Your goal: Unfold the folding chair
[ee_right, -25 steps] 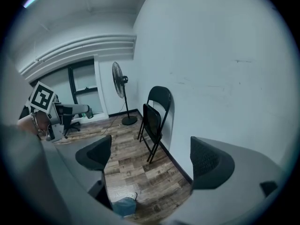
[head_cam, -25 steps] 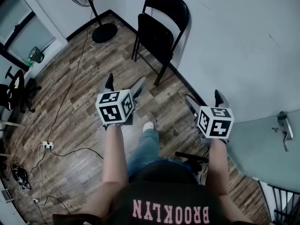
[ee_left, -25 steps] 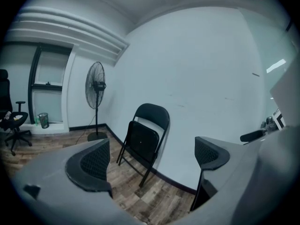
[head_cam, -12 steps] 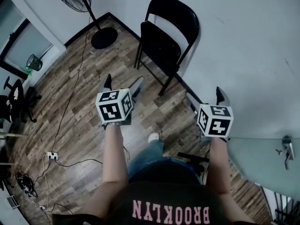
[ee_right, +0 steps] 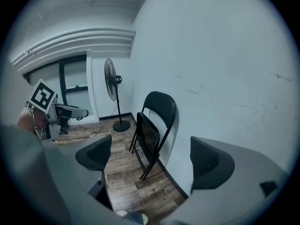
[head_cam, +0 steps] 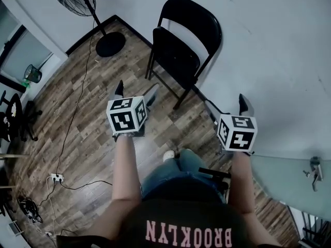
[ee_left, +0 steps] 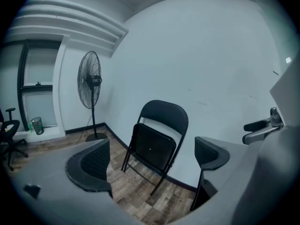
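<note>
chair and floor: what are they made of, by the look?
Folding chair: thin black tube frame, likely painted metal; seat and back matte black, padded vinyl or bare sheet, cannot tell.
Floor: planks with mixed brown grain and slight sheen; laminate or vinyl as likely as real wood.

Folding chair — matt black metal; floor — worn wood planks.

Wooden floor carries folding chair, fan base, power strip.
</note>
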`<state>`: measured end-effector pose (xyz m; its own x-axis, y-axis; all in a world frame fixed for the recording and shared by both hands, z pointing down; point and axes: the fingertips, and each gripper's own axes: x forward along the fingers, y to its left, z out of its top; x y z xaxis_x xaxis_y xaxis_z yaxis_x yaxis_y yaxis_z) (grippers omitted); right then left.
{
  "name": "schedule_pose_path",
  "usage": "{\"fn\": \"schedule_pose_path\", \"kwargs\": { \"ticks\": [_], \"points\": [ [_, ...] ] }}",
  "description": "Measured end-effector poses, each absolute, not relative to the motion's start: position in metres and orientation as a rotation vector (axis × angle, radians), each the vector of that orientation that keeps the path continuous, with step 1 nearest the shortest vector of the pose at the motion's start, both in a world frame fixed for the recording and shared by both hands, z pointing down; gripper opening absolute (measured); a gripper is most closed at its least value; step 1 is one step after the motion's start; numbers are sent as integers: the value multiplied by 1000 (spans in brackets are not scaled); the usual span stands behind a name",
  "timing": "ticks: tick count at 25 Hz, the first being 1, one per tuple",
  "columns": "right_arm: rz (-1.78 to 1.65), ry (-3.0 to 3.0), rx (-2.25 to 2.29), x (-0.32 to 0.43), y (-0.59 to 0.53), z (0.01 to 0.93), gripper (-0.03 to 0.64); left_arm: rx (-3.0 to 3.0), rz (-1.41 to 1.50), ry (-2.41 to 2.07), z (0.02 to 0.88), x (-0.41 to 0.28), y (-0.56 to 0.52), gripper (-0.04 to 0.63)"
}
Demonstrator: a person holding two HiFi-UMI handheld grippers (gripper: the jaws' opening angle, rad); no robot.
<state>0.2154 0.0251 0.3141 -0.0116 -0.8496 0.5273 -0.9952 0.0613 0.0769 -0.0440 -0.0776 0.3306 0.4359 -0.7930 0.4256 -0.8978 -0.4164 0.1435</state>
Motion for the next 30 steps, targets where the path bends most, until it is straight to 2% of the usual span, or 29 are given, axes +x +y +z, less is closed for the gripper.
{"fn": "schedule_pose_path", "kwargs": {
  "ticks": [9,25,30],
  "points": [
    [494,-1928,1855,234,-4,327,528,2338,436,-1436,340,-25,-104,568],
    [534,-2018,1818,304,-156,347,522,2285,497,-1439,363,49,-225,567],
    [552,-2041,1811,321,-203,354,438,2238,523,-1475,373,55,-253,567]
  ]
}}
